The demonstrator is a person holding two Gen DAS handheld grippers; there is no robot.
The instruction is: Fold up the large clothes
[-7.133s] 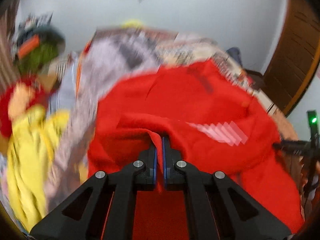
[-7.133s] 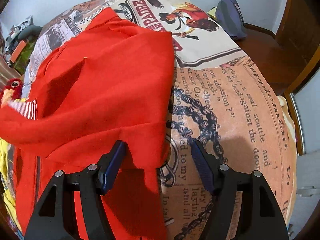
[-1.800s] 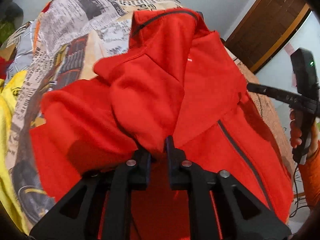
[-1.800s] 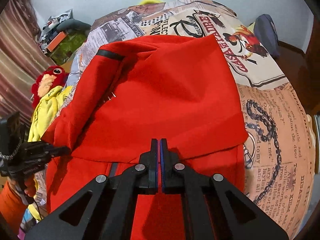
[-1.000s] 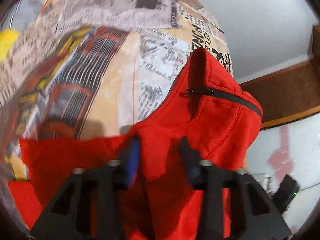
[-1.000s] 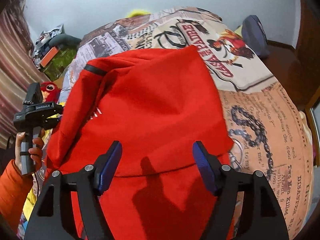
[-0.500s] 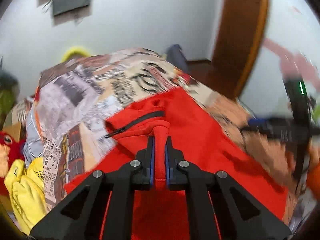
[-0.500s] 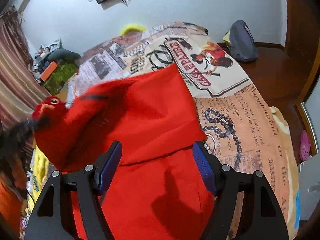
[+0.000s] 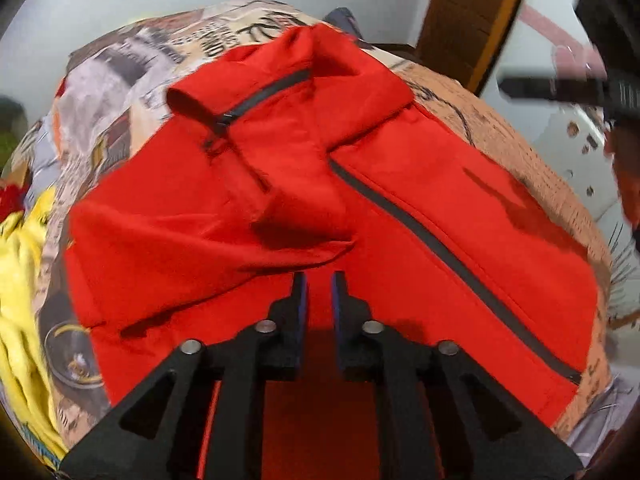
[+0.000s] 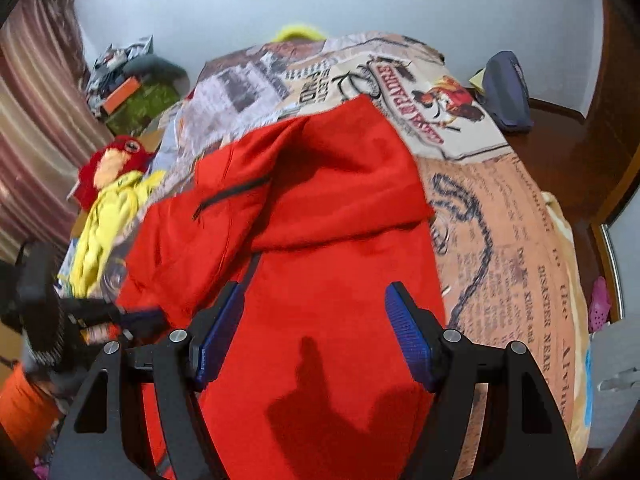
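A large red zip jacket [image 9: 420, 208] lies spread on the newspaper-print bedspread [image 9: 112, 80], its dark front zipper running diagonally. A sleeve with a zipped pocket is folded across its chest. It also shows in the right wrist view [image 10: 332, 248]. My left gripper [image 9: 318, 286] hovers just above the jacket below the folded sleeve, jaws slightly apart with nothing between them. My right gripper [image 10: 316, 324] is wide open above the jacket's lower part, holding nothing. The left hand-held unit [image 10: 44, 312] shows at the right view's left edge.
A yellow garment [image 10: 108, 216] and a red plush toy [image 10: 108, 164] lie at the bed's left side. A dark blue bag [image 10: 508, 92] sits on the wooden floor at the far right. Clutter [image 10: 128, 92] is piled by the striped curtain.
My left gripper was shut on the red sleeve half a second ago; it has let go and the sleeve now lies folded across the jacket. My right gripper stays open and has drawn back.
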